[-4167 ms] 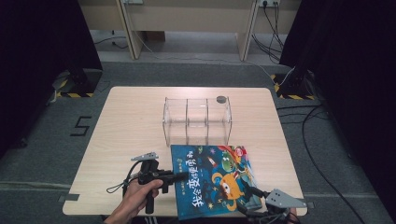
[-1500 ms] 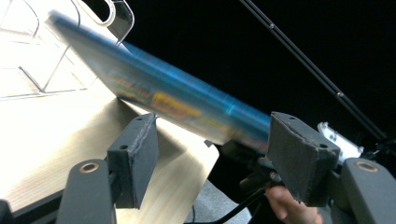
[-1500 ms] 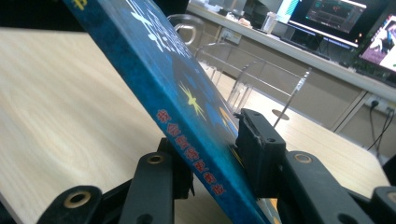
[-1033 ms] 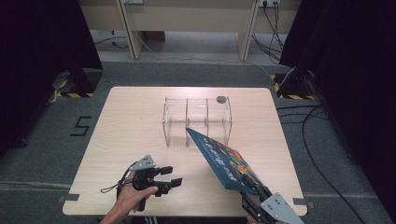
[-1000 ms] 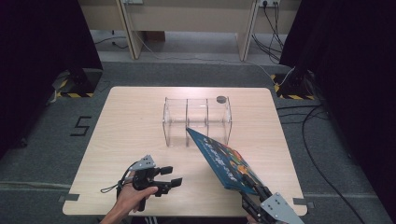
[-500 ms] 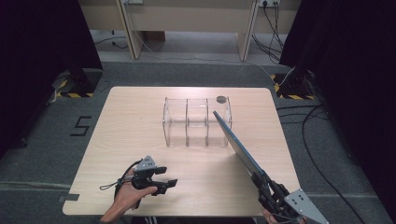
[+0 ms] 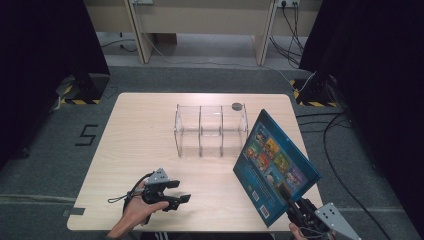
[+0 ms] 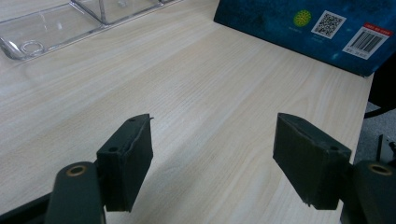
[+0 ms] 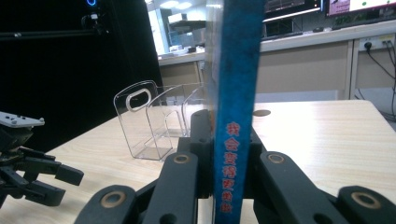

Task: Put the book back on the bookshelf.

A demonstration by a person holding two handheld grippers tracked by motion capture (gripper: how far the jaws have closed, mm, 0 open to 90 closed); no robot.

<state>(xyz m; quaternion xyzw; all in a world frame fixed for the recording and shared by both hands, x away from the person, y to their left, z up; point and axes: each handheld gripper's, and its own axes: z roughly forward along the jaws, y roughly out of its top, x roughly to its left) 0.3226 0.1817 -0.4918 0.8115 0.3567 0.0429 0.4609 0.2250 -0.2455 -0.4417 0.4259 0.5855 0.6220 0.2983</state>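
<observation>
A blue picture book (image 7: 275, 167) stands nearly upright on its lower edge near the table's front right corner, back cover toward the high camera. My right gripper (image 7: 288, 204) is shut on its lower spine (image 9: 233, 116), and its jaws have just closed tighter on it. My left gripper (image 7: 180, 191) rests open on the table at the front left, with only bare wood between its pads (image 8: 128, 161). The book's barcode corner (image 8: 303, 23) lies ahead of it, apart. From the right gripper view, the left gripper (image 9: 63, 185) sits far left.
A clear three-compartment rack (image 7: 210, 131) stands mid-table just behind and left of the book; it also appears as a rack (image 8: 56, 23) and rack (image 9: 149, 121) in the gripper views. A dark disc (image 7: 236, 106) lies behind it. The wooden table (image 7: 145, 130) ends close to the book's right.
The book has swung from a low tilt with its front cover up to nearly upright, back cover now showing. The right gripper shifted right with it. The left hand has barely moved.
</observation>
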